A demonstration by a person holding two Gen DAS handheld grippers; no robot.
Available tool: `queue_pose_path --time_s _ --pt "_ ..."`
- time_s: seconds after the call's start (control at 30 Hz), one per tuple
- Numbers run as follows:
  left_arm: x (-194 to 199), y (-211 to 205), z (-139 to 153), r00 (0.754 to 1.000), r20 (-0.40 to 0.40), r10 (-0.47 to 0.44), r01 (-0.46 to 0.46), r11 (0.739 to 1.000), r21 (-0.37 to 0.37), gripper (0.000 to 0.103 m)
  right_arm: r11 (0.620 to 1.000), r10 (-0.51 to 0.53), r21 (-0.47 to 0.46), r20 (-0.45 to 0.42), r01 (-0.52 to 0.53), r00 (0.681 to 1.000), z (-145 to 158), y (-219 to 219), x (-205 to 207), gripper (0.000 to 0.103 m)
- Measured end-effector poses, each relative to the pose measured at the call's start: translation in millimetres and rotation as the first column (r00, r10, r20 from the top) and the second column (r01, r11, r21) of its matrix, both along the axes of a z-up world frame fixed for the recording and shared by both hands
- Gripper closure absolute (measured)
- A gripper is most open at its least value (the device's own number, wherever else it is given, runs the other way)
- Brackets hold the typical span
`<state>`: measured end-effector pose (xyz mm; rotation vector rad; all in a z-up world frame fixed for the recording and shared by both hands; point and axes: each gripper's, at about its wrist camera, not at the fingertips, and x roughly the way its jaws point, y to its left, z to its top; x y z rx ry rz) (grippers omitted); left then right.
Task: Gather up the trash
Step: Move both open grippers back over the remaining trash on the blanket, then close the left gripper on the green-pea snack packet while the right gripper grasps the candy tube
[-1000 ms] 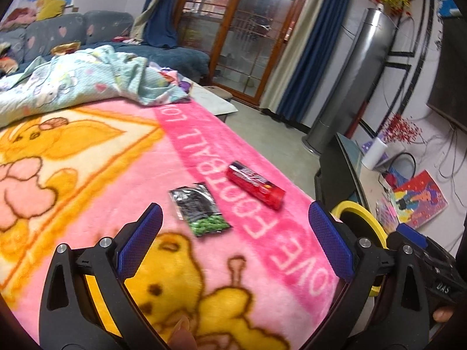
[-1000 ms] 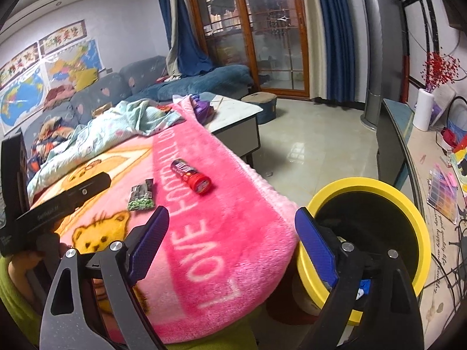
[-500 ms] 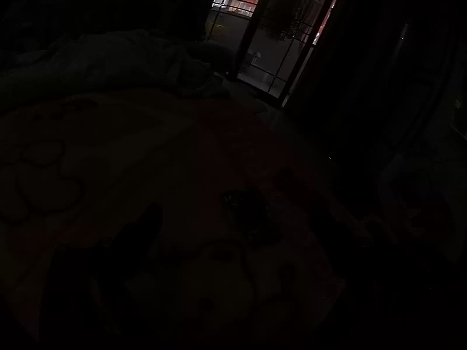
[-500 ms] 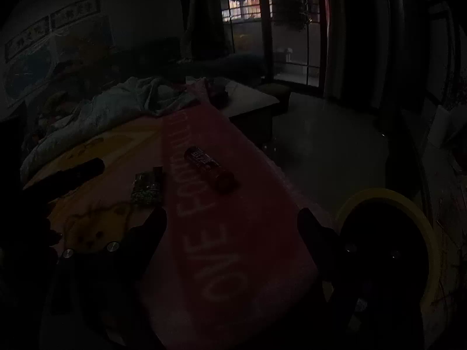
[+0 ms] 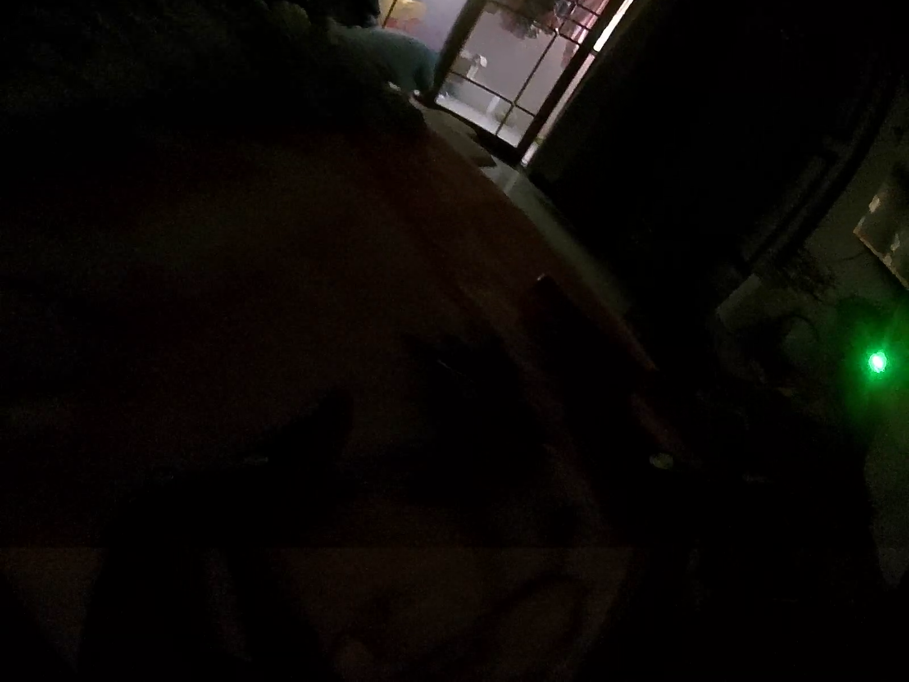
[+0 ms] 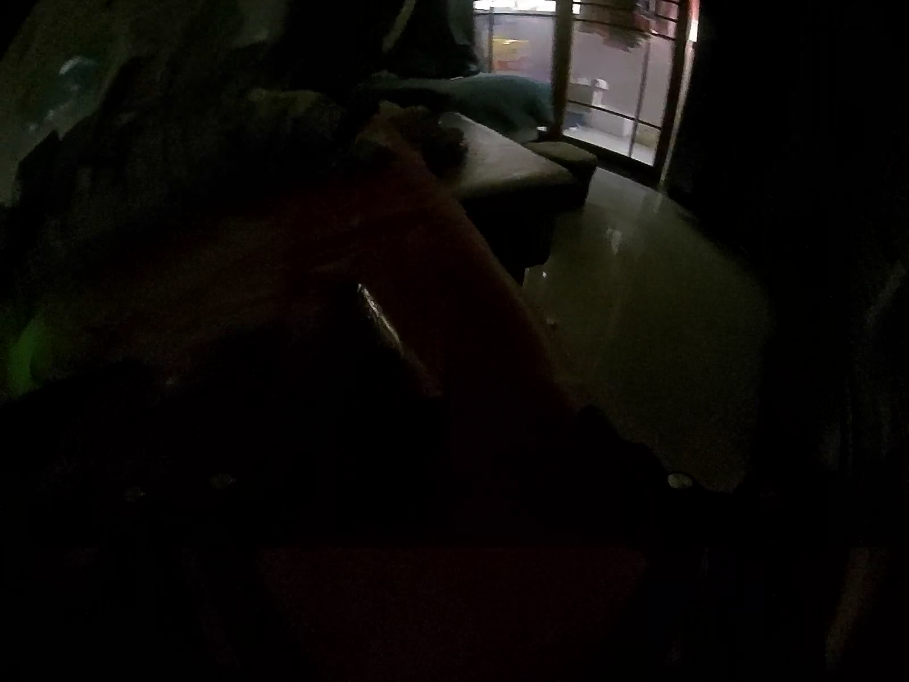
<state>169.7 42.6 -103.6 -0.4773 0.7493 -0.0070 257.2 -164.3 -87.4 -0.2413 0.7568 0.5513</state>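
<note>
Both views are almost black. In the left wrist view I make out the reddish blanket [image 5: 341,261] and a dark flat shape [image 5: 454,364] on it, perhaps the snack packet. The left gripper's fingers [image 5: 318,426] show only as a dim outline, spread apart. In the right wrist view the blanket [image 6: 397,238] is faintly red, with a glint on a long dark object [image 6: 380,312], likely the red tube. The right gripper's fingers [image 6: 613,443] are a dim outline, set wide apart. The yellow bin is not visible.
A lit glass door stands at the back [image 5: 511,57] and also shows in the right wrist view [image 6: 613,68]. A low table [image 6: 511,170] and a pale floor [image 6: 653,284] lie beyond the blanket. A green light [image 5: 878,362] glows at the right.
The room has gone dark since one second ago. Both views have shifted closer to the blanket and the left view has tilted. The fingers' spacing looks unchanged.
</note>
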Motion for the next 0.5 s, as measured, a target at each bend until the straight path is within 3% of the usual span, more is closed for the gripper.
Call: queue_pose_path --time_s 0.37,0.5 --pt "15 3 -10 0.999 -0.039 -0.004 0.004 1.0 -0.002 0.039 0.997 0.074 -0.011 -0.093 -0.075 0.993 -19 20 42 0.025" --pt "22 4 -11 0.999 -0.052 -0.006 0.006 1.0 0.001 0.044 0.991 0.132 -0.017 -0.112 -0.135 0.985 -23 29 47 0.039"
